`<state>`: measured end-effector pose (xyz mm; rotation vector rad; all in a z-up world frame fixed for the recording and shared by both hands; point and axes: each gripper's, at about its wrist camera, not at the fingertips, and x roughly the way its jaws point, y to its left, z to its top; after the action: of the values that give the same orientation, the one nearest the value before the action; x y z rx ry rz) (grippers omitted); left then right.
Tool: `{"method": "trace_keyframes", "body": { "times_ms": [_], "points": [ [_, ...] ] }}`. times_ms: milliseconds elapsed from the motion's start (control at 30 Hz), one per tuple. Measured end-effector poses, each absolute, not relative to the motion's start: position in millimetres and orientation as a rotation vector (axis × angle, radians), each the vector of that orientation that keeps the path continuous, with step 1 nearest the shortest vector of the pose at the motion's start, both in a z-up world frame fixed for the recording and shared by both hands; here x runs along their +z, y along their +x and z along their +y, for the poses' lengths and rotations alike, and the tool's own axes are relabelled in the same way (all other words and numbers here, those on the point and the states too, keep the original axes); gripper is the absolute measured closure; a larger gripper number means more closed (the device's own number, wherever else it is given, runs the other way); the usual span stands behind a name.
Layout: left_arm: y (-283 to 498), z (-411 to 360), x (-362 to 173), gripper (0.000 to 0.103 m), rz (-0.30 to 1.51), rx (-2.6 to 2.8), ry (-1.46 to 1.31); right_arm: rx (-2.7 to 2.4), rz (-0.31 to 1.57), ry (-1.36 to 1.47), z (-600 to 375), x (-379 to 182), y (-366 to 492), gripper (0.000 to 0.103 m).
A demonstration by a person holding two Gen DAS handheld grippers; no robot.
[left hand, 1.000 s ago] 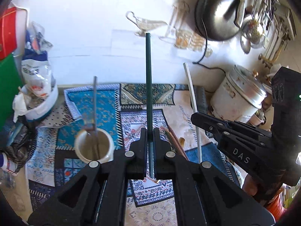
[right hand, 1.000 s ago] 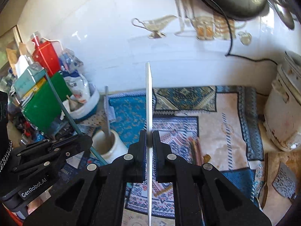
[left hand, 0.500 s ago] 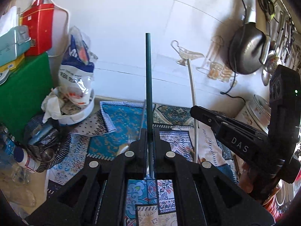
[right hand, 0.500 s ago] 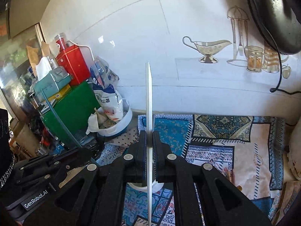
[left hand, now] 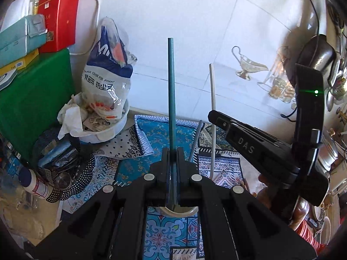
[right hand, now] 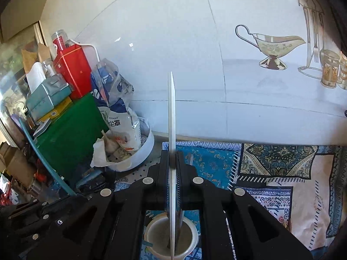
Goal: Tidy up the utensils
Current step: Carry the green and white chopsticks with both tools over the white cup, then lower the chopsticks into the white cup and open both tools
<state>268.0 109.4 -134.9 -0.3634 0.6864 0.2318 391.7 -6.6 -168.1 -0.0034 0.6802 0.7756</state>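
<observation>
- Left tool point(left hand: 172, 158): jaws closed tight on a dark green stick point(left hand: 171, 99), which stands upright between them and rises well above the fingertips.
- Lower end of the green stick passes down behind the jaws toward a cream cup point(left hand: 180, 211); only part of the cup's rim shows below the tool in the left wrist view, and whether the stick's end is inside cannot be told.
- Right tool point(right hand: 172, 162): jaws closed on a white stick point(right hand: 171, 130), held upright. Its lower end reaches down into the cup point(right hand: 151, 240), seen directly beneath the tool in the right wrist view.
- A grey metal utensil point(left hand: 196, 139) leans in the cup, its handle slanting up just right of the left tool.
- In the left wrist view the right tool point(left hand: 216, 117) appears to the right, with the white stick point(left hand: 212, 112) standing upright in it, near the green stick but apart from it.
- The cup stands on a patterned blue cloth point(right hand: 208, 158) covering the table.
- Along the wall at left: a white bowl point(right hand: 143, 153) holding a printed plastic bag point(left hand: 106, 80), a green box point(left hand: 32, 108) and a red tin point(left hand: 58, 19).
</observation>
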Motion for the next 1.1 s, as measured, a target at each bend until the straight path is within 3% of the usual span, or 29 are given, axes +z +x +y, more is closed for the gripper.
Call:
{"method": "trace_keyframes", "body": {
  "times_ms": [367,767,1100],
  "points": [
    [289.0,122.9,-169.7,0.1,0.747,0.253,-0.396,0.752,0.663,-0.046,5.8,-203.5,400.0,0.097],
    [297.8,116.2,-204.4,0.1,0.865,0.2,-0.418,0.78,0.792,-0.115,-8.5,-223.1,381.0,0.097],
    [289.4,104.1,-201.8,0.1,0.9,0.167,-0.402,0.789,0.896,-0.172,-18.8,-224.3,363.8,0.097]
  ]
}}
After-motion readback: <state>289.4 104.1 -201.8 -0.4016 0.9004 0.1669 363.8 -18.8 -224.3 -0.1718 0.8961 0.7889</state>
